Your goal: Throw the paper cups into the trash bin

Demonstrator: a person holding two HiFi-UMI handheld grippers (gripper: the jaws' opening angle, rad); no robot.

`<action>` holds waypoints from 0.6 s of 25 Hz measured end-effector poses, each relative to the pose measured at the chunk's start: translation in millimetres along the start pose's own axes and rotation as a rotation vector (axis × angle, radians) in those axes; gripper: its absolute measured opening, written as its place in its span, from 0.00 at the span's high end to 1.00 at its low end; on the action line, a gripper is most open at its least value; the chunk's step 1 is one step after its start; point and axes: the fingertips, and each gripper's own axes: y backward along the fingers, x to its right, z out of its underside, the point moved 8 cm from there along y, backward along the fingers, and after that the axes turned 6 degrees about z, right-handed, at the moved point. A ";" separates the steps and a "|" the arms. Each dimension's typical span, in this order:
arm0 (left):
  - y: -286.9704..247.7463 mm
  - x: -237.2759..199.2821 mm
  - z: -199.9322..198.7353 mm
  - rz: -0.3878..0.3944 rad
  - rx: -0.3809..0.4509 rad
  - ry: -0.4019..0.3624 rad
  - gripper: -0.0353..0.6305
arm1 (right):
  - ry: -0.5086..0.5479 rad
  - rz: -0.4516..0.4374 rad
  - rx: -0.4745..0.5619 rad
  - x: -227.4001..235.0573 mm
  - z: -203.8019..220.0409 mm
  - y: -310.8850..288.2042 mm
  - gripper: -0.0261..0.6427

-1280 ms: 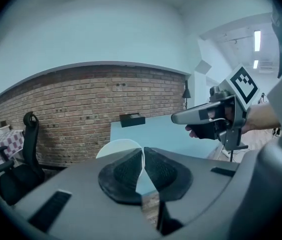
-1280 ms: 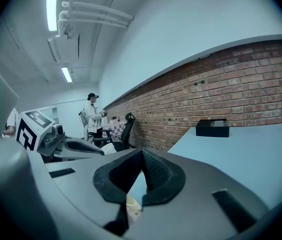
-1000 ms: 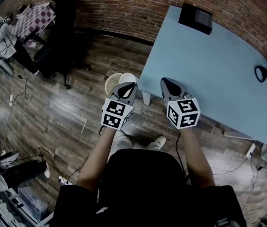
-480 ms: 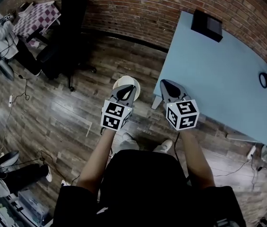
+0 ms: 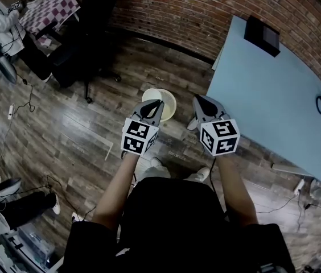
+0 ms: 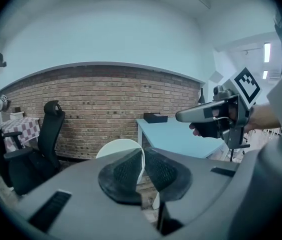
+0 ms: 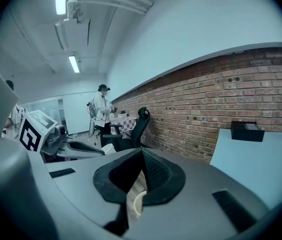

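Cup [image 6: 117, 147] is pinched by its rim between the left gripper's [image 6: 142, 160] jaws, which are clamped on it. In the head view it lies at frame centre, overlapping the upper-left rim of the bin [image 5: 169, 111] on the floor [image 5: 92, 129]. Right gripper [image 7: 141, 156], just to its right, has its jaws together on nothing, by the table's [image 5: 268, 107] left edge.

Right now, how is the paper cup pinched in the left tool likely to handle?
Probably light: the left tool carries the paper cup by one thin wall alone. Likely easily crushed, since that wall sits squeezed between nearly closed jaws.
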 end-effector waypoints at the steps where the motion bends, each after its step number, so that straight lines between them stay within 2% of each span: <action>1: 4.3 -5.4 2.1 -0.002 0.001 0.004 0.91 | 0.004 -0.004 -0.001 -6.4 -0.6 -3.7 0.95; 15: 49.3 -60.4 33.4 -0.023 -0.004 0.067 0.91 | 0.048 -0.043 -0.041 -69.0 -4.8 -52.1 0.95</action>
